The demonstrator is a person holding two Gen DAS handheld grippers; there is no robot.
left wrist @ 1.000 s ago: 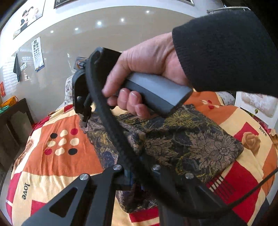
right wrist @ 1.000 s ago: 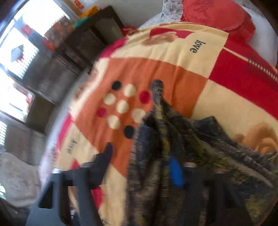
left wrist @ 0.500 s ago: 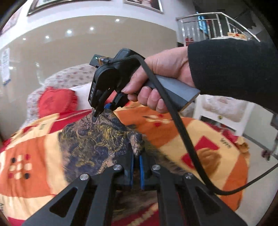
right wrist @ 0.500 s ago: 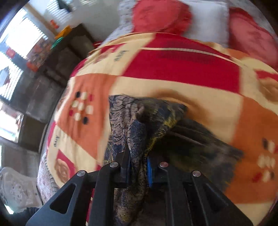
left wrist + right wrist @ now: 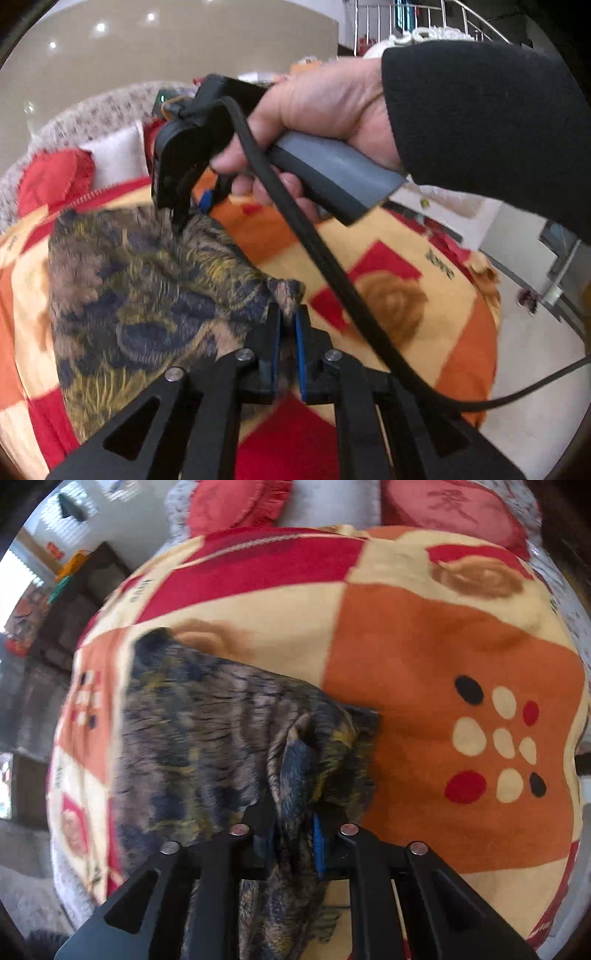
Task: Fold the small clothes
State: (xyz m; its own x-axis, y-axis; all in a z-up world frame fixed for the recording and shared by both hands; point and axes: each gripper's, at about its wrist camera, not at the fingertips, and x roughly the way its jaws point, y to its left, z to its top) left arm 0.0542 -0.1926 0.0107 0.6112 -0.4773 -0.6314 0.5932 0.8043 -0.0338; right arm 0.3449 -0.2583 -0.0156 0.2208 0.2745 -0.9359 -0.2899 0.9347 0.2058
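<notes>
A dark patterned garment [image 5: 147, 295] in navy, brown and yellow lies on an orange, red and cream blanket [image 5: 399, 280]. My left gripper [image 5: 286, 314] is shut on one corner of it. My right gripper [image 5: 295, 812] is shut on a bunched edge of the garment [image 5: 207, 738]. In the left wrist view the right gripper [image 5: 181, 218] shows held by a hand, pinching the far edge of the cloth. The garment is stretched between the two grippers, above the blanket.
Red cushions [image 5: 236, 502] and a white pillow [image 5: 118, 155] lie at the head of the bed. A dark wooden cabinet [image 5: 74, 602] stands beside the bed. A black cable [image 5: 332, 280] runs from the right gripper across the left wrist view.
Both grippers have swung across the bed carrying the garment. The cloth has turned and spread out between them, and the pillows have come into view.
</notes>
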